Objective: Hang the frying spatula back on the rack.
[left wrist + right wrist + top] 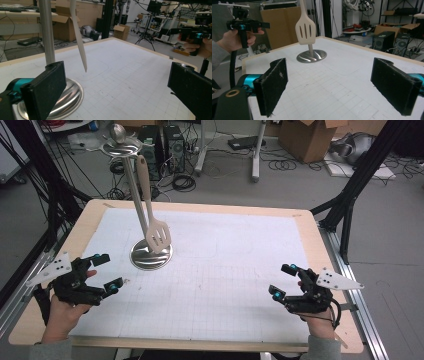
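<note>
fingers of both the left gripper and right gripper are spread, nothing pinched; slotted spatula hung beyond the left fingers.

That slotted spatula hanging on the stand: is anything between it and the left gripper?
Nothing visible. The left gripper is open, and bare white mat lies between it and the slotted spatula hanging above the stand's round steel base.

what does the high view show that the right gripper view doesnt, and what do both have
High view alone: the rack's top ring with a metal spoon hung there, and the right gripper from above, jaws apart. Right gripper view alone: the spatula's three slots face on. Both: the hanging spatula, the rack's round steel base, the left gripper, the white mat.
</note>
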Demonstrator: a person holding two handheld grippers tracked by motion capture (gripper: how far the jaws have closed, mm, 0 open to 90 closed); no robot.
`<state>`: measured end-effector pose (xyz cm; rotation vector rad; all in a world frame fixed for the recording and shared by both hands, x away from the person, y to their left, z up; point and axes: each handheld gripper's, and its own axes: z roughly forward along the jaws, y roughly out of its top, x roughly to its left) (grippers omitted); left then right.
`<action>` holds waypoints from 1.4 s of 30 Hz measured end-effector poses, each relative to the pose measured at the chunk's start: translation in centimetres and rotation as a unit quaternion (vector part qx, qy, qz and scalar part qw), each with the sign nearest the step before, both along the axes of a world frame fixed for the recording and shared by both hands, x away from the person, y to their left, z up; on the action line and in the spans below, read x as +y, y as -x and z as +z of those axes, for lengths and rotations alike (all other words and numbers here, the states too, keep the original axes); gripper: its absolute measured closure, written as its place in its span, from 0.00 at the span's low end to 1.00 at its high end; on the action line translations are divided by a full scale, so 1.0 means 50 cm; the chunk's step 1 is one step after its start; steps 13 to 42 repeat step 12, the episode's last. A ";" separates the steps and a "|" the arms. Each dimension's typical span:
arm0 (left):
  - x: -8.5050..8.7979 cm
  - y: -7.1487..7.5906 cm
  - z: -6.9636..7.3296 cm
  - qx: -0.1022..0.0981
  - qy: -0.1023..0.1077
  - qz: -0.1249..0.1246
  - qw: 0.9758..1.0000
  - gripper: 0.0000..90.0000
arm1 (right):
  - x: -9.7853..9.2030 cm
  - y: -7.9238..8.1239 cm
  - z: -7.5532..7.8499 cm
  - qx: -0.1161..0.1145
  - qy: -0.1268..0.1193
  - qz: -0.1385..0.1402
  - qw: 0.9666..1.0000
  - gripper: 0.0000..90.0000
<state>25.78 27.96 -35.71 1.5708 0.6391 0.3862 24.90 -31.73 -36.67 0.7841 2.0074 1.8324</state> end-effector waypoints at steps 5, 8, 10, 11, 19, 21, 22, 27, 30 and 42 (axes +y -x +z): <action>-0.004 0.001 0.001 0.002 -0.004 -0.003 1.000 0.03 | -0.015 0.006 0.009 -0.009 -0.012 0.002 1.000 0.15; -0.008 0.000 -0.001 0.007 -0.005 -0.004 1.000 0.03 | -0.015 0.007 0.013 -0.011 -0.009 0.011 1.000 0.15; -0.008 0.000 -0.002 0.009 -0.007 -0.004 1.000 0.03 | -0.015 0.006 0.014 -0.012 -0.008 0.013 1.000 0.15; -0.009 -0.001 -0.003 0.010 -0.007 -0.003 1.000 0.03 | -0.014 0.006 0.014 -0.012 -0.009 0.014 1.000 0.15; -0.009 -0.001 -0.004 0.011 -0.009 -0.002 1.000 0.03 | -0.013 0.005 0.014 -0.013 -0.009 0.015 1.000 0.15; -0.009 -0.001 -0.004 0.011 -0.009 -0.002 1.000 0.03 | -0.013 0.005 0.014 -0.013 -0.009 0.015 1.000 0.15; -0.009 -0.001 -0.004 0.011 -0.009 -0.002 1.000 0.03 | -0.013 0.005 0.014 -0.013 -0.009 0.015 1.000 0.15; -0.009 -0.001 -0.004 0.011 -0.009 -0.002 1.000 0.03 | -0.013 0.005 0.014 -0.013 -0.009 0.015 1.000 0.15; -0.009 -0.001 -0.004 0.011 -0.009 -0.002 1.000 0.03 | -0.013 0.005 0.014 -0.013 -0.009 0.015 1.000 0.15; -0.009 -0.001 -0.004 0.011 -0.009 -0.002 1.000 0.03 | -0.013 0.005 0.014 -0.013 -0.009 0.015 1.000 0.15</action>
